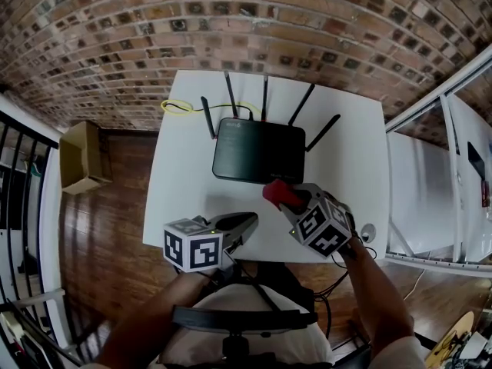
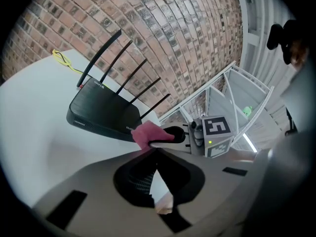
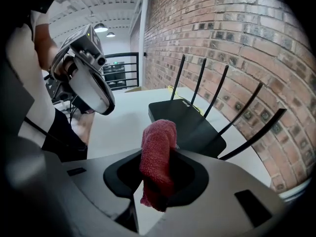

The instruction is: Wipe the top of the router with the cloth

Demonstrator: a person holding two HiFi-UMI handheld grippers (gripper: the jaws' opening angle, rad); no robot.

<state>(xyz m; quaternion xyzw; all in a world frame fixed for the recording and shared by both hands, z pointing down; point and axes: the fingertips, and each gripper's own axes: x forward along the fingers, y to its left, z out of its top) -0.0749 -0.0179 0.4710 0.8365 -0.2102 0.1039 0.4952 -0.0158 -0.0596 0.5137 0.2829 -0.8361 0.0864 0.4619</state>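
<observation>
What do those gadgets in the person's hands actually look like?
The left gripper and right gripper look alike: smooth pale grey shells that taper to two jaws with dark inner recesses. Each carries a white cube printed with black square markers.

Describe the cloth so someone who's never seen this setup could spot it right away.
Find the white table against the brick wall, with a black router lying on it. Just in front of the router's near edge, the right gripper holds the cloth pinched between its jaws. It is a small bunched red terry rag, the only red, soft thing there.
</observation>
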